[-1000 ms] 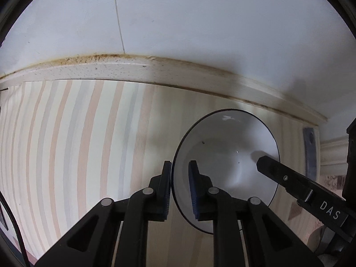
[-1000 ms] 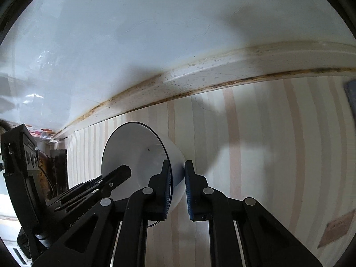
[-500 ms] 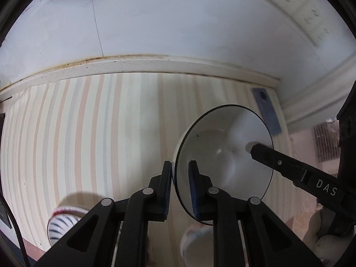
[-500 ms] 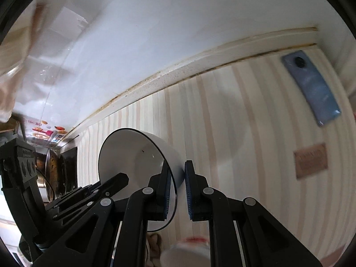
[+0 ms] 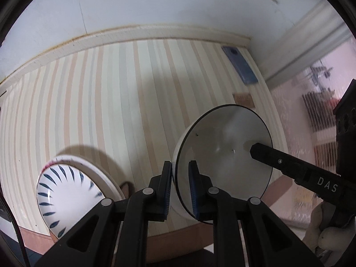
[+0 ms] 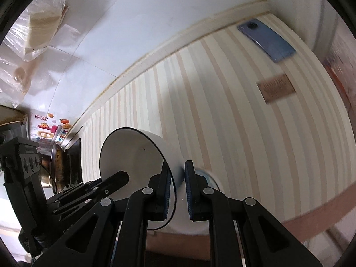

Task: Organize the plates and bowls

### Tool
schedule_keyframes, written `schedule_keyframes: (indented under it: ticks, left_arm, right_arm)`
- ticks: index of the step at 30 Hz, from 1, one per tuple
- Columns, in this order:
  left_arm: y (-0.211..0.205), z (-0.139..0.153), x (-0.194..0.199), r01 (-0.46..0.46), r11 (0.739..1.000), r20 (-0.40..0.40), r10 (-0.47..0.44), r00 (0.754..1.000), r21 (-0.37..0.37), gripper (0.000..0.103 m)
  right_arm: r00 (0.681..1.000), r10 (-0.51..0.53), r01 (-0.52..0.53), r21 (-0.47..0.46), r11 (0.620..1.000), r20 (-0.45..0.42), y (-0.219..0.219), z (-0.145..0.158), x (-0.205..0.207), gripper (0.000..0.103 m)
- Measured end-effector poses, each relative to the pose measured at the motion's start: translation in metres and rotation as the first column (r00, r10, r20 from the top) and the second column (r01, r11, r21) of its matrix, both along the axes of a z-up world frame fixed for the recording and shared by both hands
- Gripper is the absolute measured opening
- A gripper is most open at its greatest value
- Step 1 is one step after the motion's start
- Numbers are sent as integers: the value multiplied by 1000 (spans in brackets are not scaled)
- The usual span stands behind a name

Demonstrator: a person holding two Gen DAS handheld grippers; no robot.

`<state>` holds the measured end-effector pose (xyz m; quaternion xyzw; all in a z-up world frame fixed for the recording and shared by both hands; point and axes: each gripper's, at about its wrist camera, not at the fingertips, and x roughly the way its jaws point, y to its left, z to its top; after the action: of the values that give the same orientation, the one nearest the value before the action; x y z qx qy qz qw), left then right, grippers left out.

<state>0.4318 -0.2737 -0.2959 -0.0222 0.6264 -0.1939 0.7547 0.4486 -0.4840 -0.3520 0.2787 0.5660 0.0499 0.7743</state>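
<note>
Nearest, gripping the white bowl by its dark rim: left gripper nearly closed, one blue pad inside and one outside the wall, and right gripper pinching the opposite side of the rim the same way. Holding that bowl tipped on edge above the striped table, its hollow facing the left camera. Just left of the white bowl, nearer the table's front edge, lying tilted: a blue-leaf patterned bowl on the stripes. Peeking out right behind the white bowl in the right wrist view: a pale rim, too hidden to identify. Farther beyond the white bowl, resting flat: a brown card, then a blue phone near the wall trim.
</note>
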Motion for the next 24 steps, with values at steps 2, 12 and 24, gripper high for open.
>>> schedule_keyframes:
  ticks: [2, 12, 24]
  left_arm:
    - [-4, -4, -8, 18, 1000, -5, -18, 1000, 17, 13]
    - [-18, -31, -22, 57, 994, -37, -54, 998, 91, 13]
    - [-25, -42, -23, 66, 986, -50, -59, 997, 153, 13]
  right_arm:
    - [1000, -1, 1, 1, 1000, -15, -1, -7, -9, 14]
    - [997, -22, 23, 13, 1000, -75, -4, -47, -23, 14]
    - [994, 18, -18, 6, 1000, -103, 1, -61, -19, 14]
